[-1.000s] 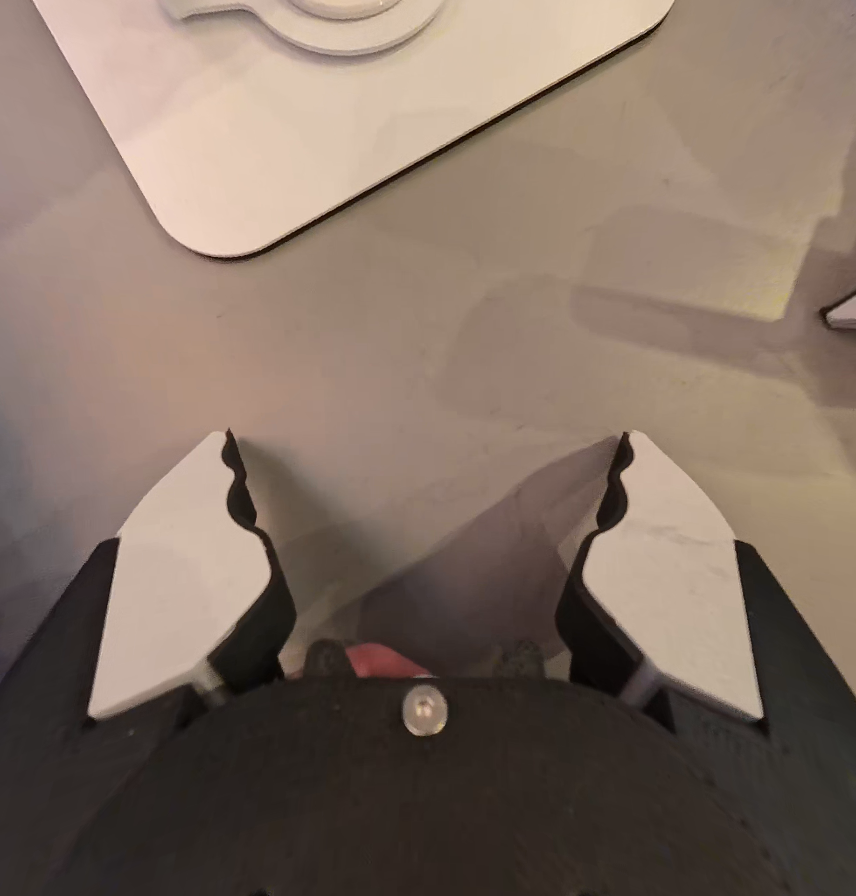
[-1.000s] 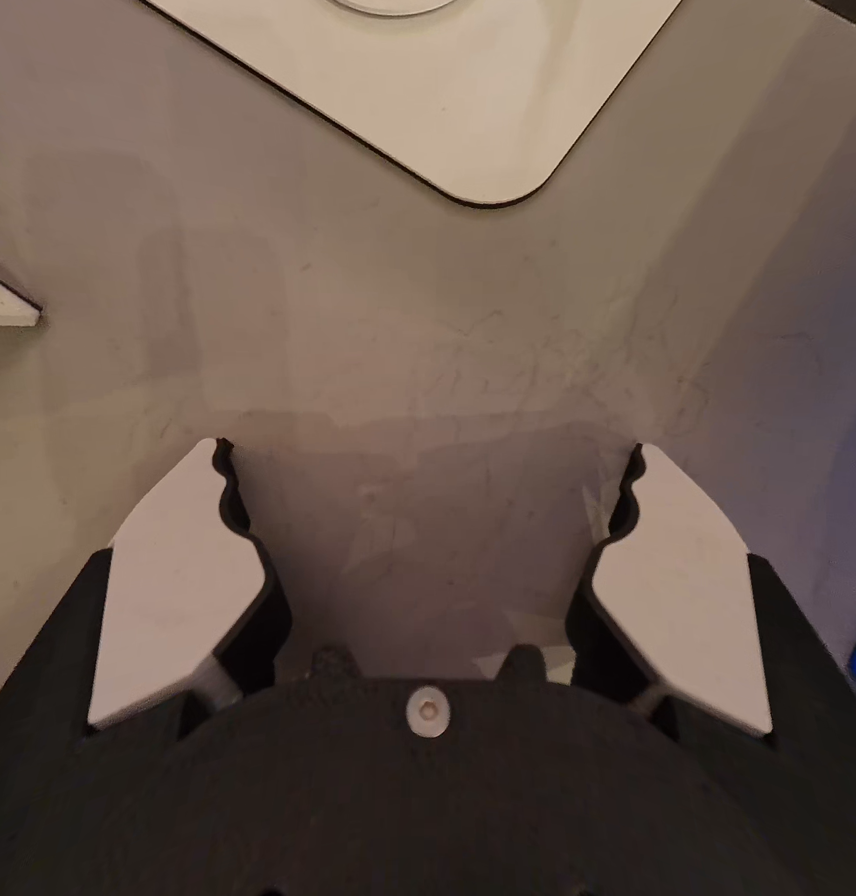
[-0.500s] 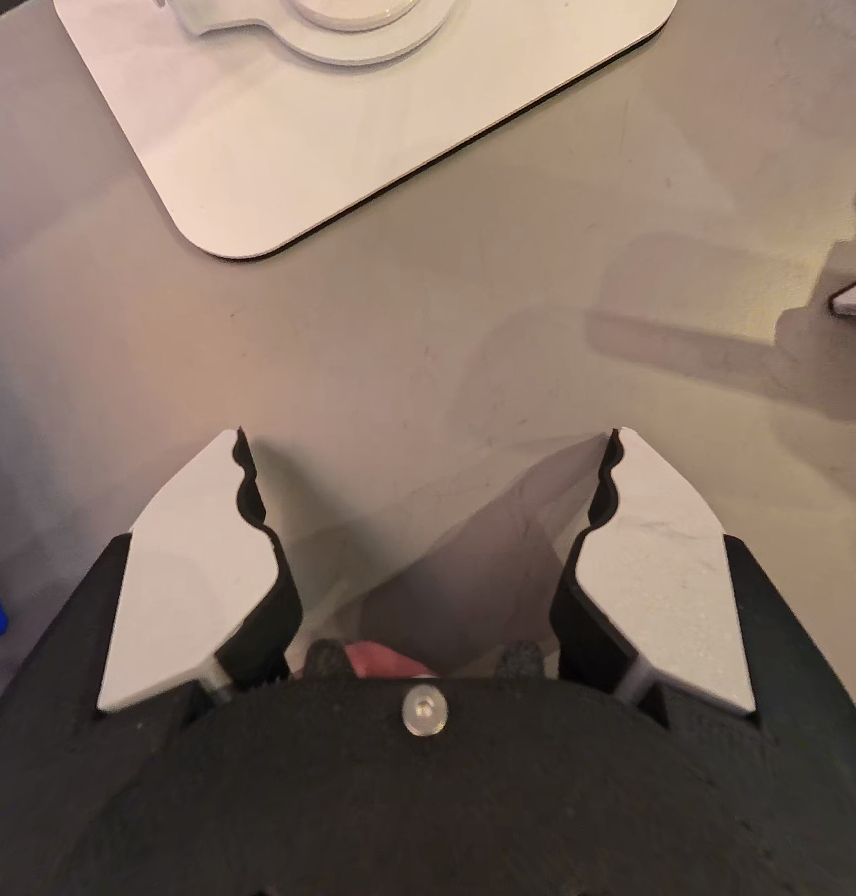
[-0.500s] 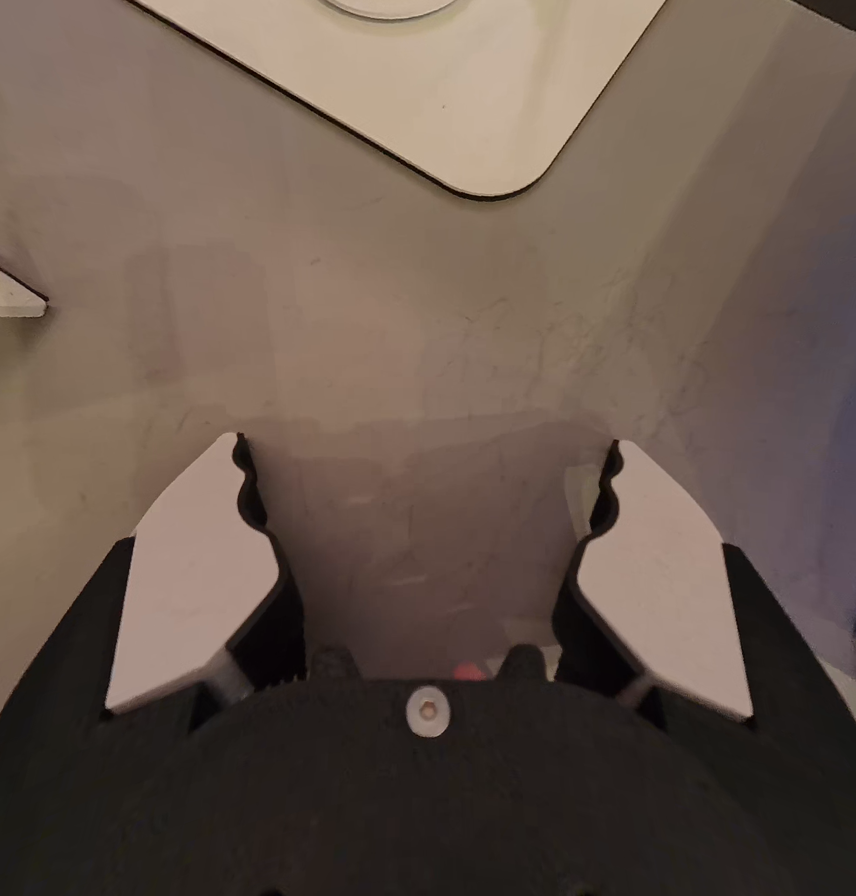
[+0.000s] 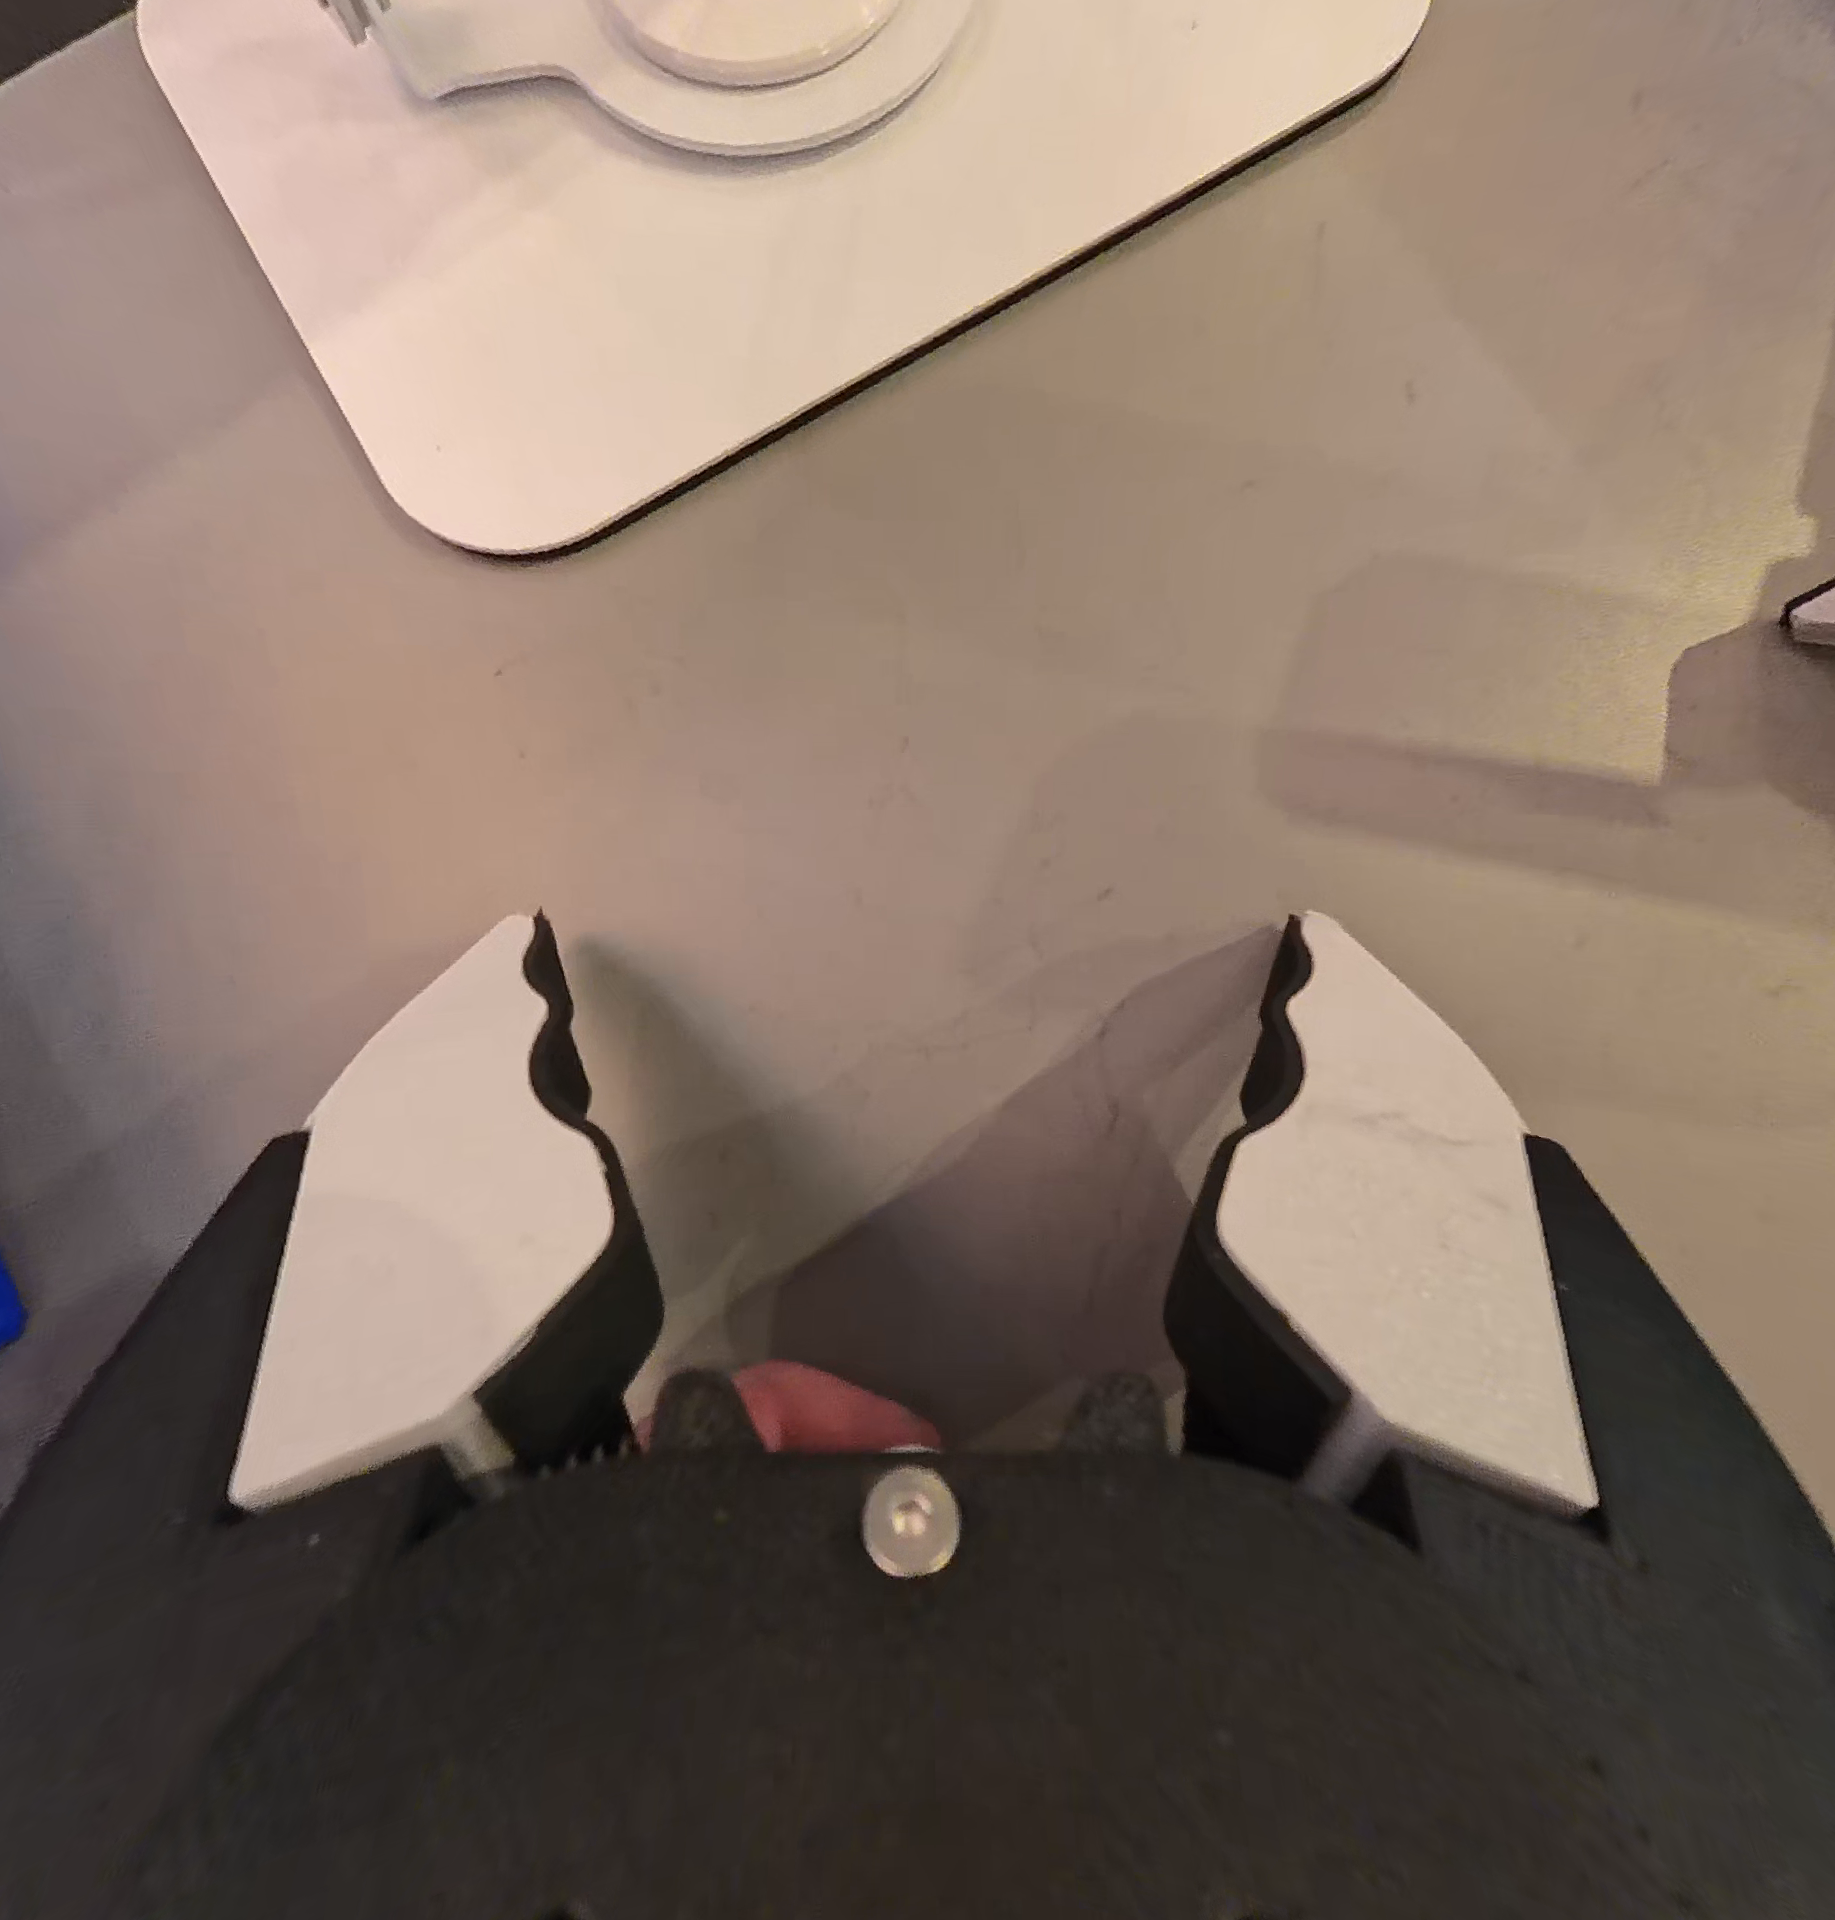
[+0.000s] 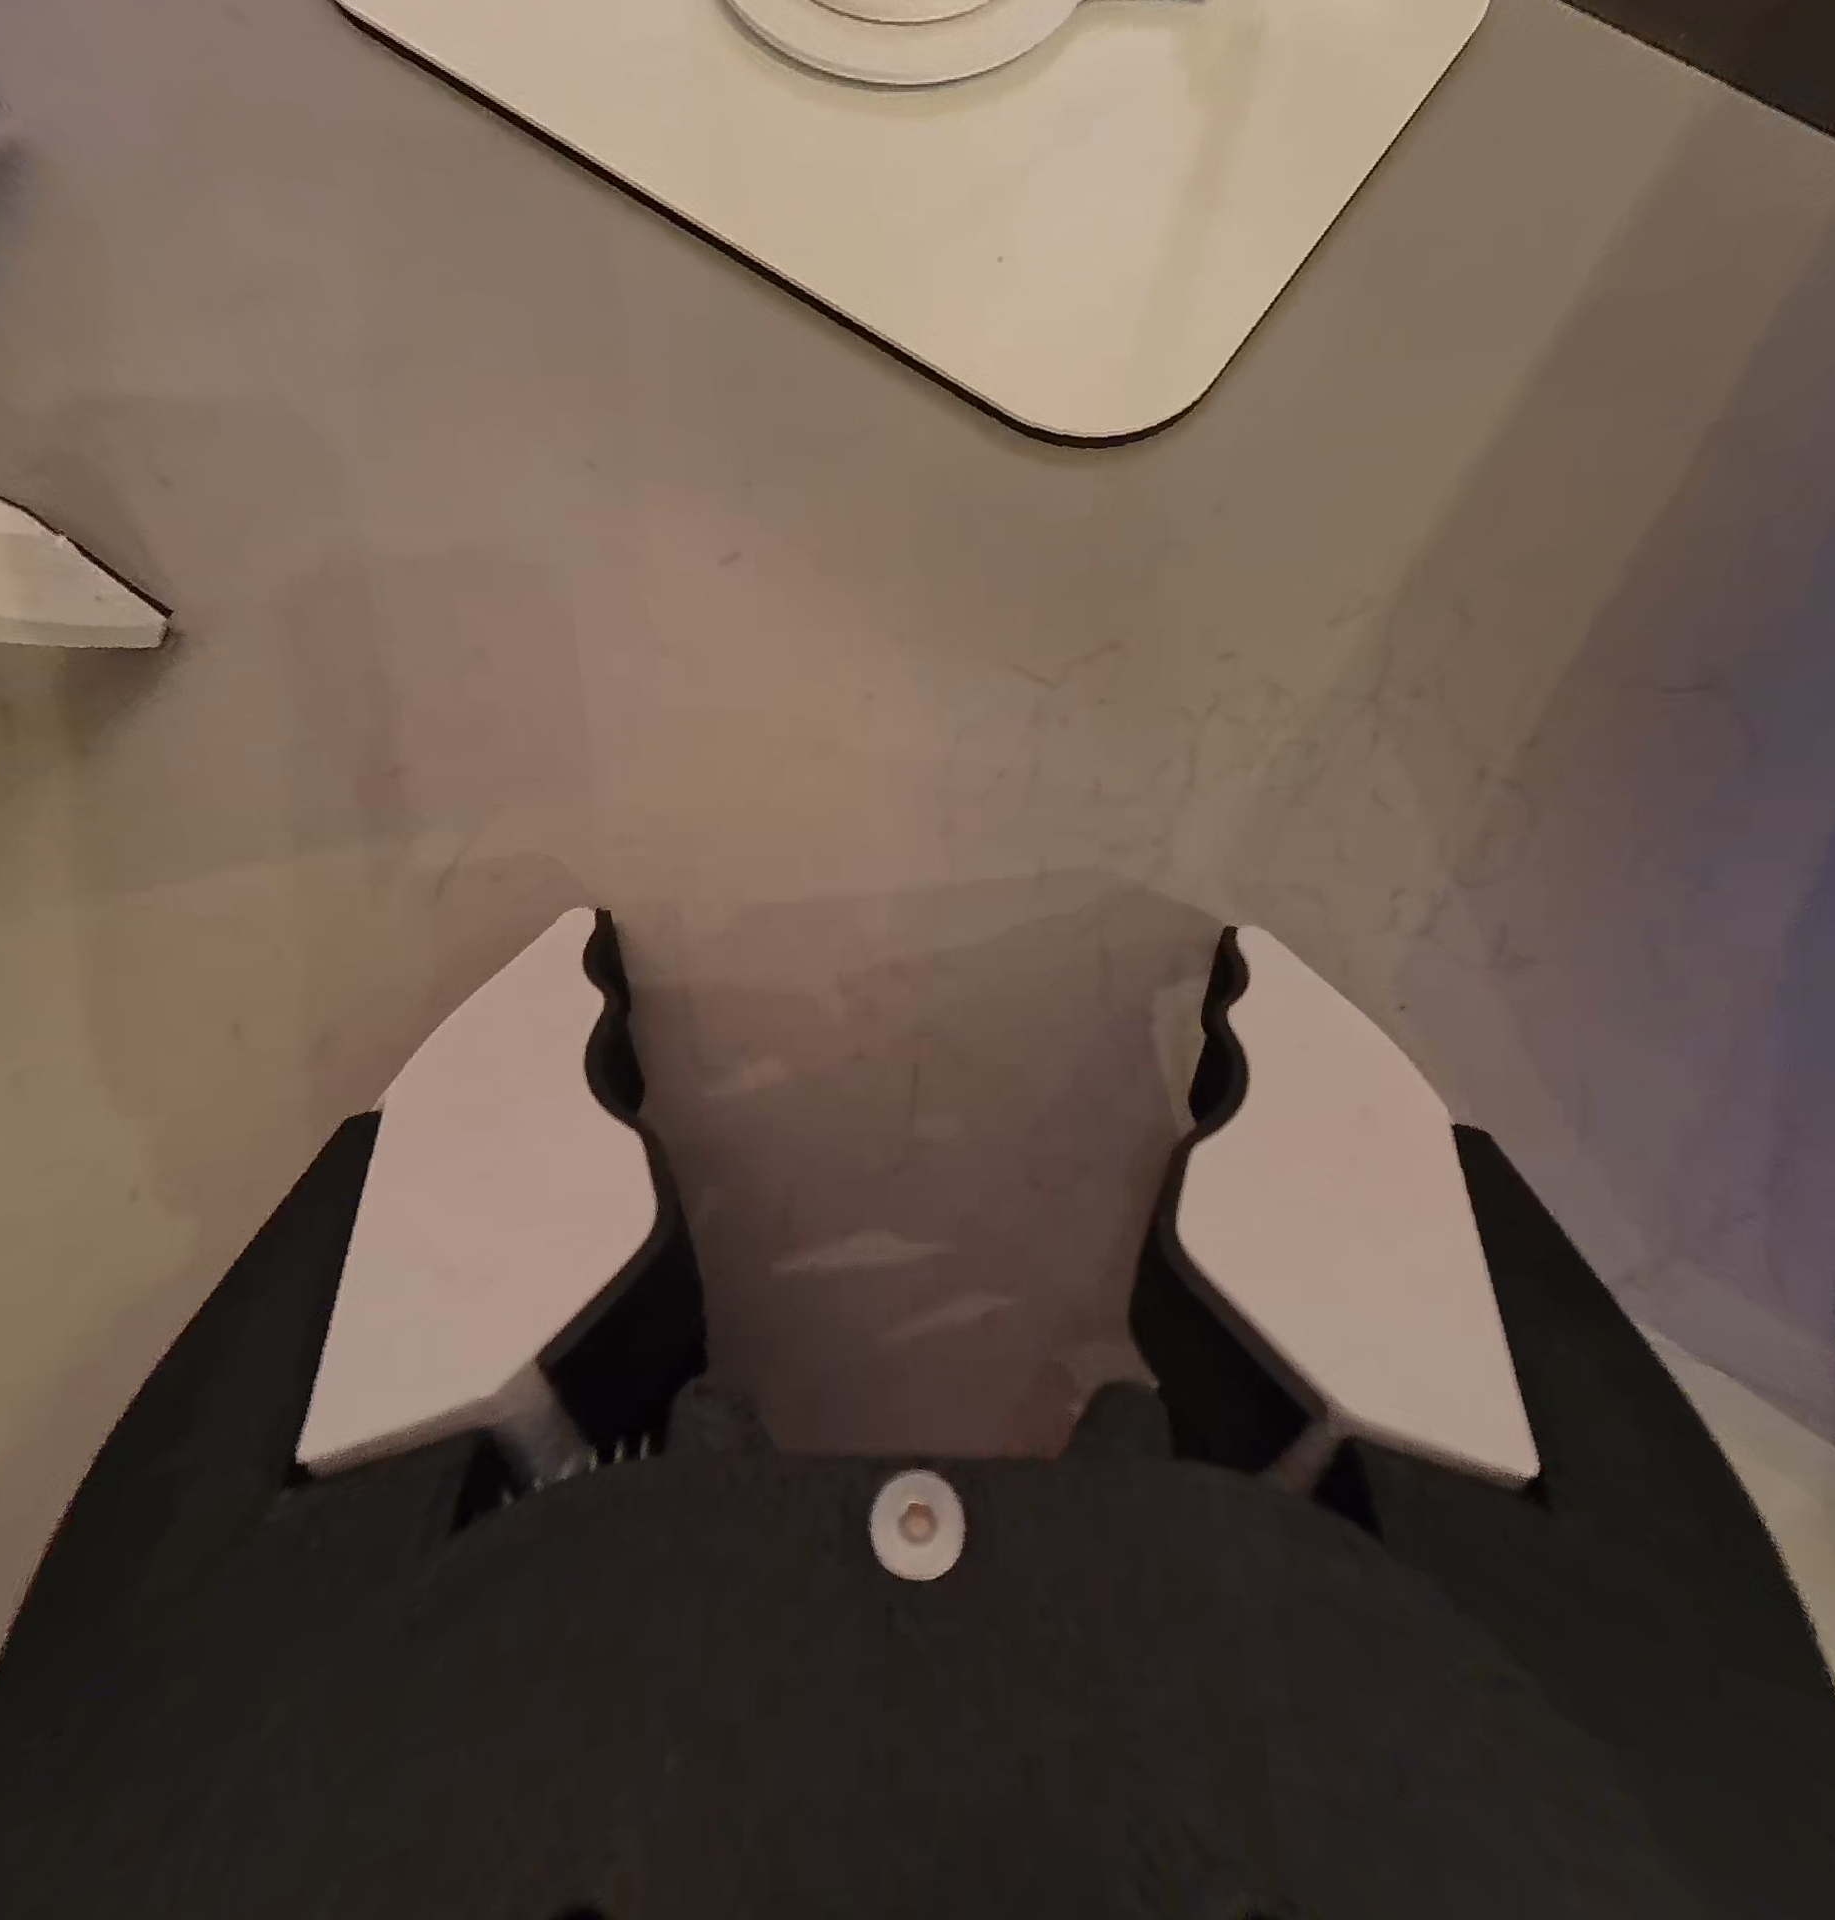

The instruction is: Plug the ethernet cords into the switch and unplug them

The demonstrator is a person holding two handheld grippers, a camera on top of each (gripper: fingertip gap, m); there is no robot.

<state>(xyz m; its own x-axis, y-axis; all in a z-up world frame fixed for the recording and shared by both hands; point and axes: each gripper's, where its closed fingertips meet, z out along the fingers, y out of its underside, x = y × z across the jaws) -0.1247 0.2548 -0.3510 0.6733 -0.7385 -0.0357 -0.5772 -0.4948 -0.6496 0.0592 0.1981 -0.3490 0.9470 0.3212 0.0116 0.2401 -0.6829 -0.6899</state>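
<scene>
The grey table (image 5: 892,727) is looking like smooth, faintly veined stone with a soft satin sheen, and the white board (image 5: 684,312) on it is showing a matt, smooth face over a dark edge. The left gripper (image 5: 918,925) and right gripper (image 6: 913,925) are showing grainy matt black plastic bodies, smooth white finger plates and a shiny metal screw (image 5: 910,1522).

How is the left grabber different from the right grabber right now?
The left gripper has its white fingers spread wider than the right gripper does. By the left gripper's base a pinkish-red bit peeks out; none shows by the right gripper. The white rounded mat lies ahead-left of the left gripper, ahead-right of the right. Both are open, hold nothing, and sit over the bare grey table.
</scene>
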